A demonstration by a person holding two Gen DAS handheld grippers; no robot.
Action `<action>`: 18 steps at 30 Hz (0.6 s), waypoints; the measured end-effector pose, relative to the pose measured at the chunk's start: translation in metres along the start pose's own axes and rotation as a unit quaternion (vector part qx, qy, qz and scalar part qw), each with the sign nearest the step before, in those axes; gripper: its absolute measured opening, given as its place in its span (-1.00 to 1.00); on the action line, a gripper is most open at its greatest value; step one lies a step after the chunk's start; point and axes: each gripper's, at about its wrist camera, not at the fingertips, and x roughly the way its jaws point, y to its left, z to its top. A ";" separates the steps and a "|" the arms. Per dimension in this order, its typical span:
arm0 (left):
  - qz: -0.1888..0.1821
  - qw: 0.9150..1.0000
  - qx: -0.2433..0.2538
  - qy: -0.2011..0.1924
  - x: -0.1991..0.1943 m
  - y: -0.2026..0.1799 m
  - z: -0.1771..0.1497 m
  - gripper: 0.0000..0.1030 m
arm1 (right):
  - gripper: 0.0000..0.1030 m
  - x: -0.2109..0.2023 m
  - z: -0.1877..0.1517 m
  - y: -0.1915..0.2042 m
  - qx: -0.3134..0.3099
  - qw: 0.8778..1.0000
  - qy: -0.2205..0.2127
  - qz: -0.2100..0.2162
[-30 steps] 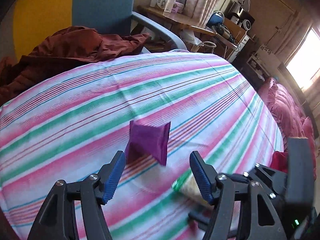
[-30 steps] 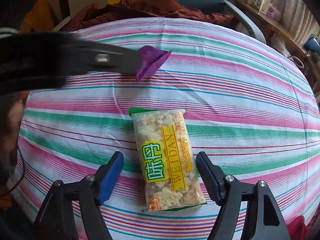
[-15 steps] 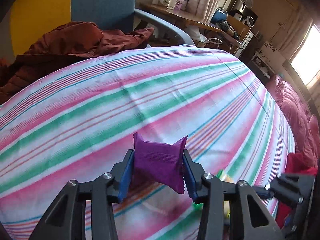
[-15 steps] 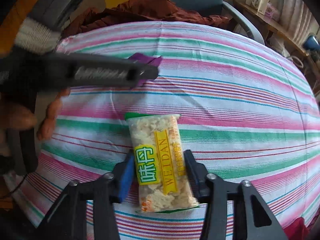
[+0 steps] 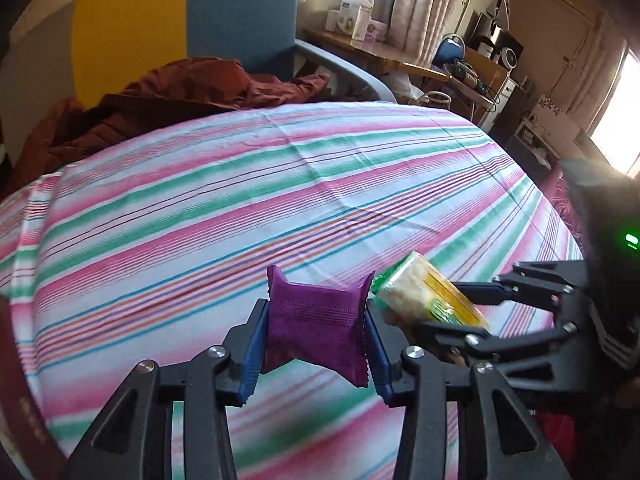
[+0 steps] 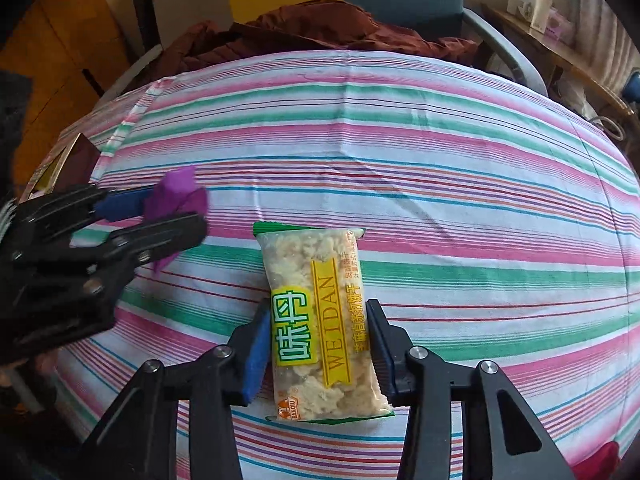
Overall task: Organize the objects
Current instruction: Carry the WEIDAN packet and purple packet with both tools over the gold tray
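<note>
Both tongs lifted: left tongs [image 5: 316, 344] clamp purple packet [image 5: 316, 330], right tongs [image 6: 318, 350] snack bar [image 6: 320, 320].

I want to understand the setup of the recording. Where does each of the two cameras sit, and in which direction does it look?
Left wrist: sits on the left gripper, looking forward over the striped tablecloth toward a blue chair; its fingers clamp a purple packet.
Right wrist: sits on the right gripper, looking down across the cloth; its fingers clamp a Weidan snack pack.
Shared: each view shows the other gripper with its packet, the cloth and the brown jacket.
</note>
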 end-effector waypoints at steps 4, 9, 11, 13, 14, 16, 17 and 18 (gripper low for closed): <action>0.015 1.000 -0.004 -0.013 -0.025 0.003 -0.012 -0.13 | -0.12 0.008 0.001 0.007 -0.009 1.000 0.001 -0.001; 0.029 0.999 -0.011 -0.034 -0.057 0.009 -0.026 -0.13 | -0.12 0.014 0.004 0.017 -0.014 1.000 -0.003 -0.002; 0.037 0.998 -0.009 -0.043 -0.069 0.009 -0.030 -0.13 | -0.12 0.013 0.004 0.018 -0.015 1.000 -0.004 -0.004; 0.043 0.998 -0.011 -0.055 -0.084 0.011 -0.035 -0.13 | -0.12 0.013 0.003 0.021 -0.015 1.000 -0.004 -0.005; 0.047 0.997 -0.011 -0.060 -0.091 0.012 -0.037 -0.13 | -0.12 0.013 0.003 0.022 -0.013 1.000 -0.004 -0.005; 0.057 0.996 -0.010 -0.074 -0.107 0.016 -0.043 -0.13 | -0.12 0.015 0.004 0.027 -0.011 1.000 -0.004 -0.005; 0.059 0.995 -0.009 -0.078 -0.112 0.017 -0.045 -0.13 | -0.12 0.014 0.003 0.027 -0.011 1.000 -0.003 -0.005; 0.065 0.994 -0.009 -0.084 -0.120 0.020 -0.049 -0.13 | -0.12 0.017 0.005 0.032 -0.012 1.000 -0.003 -0.005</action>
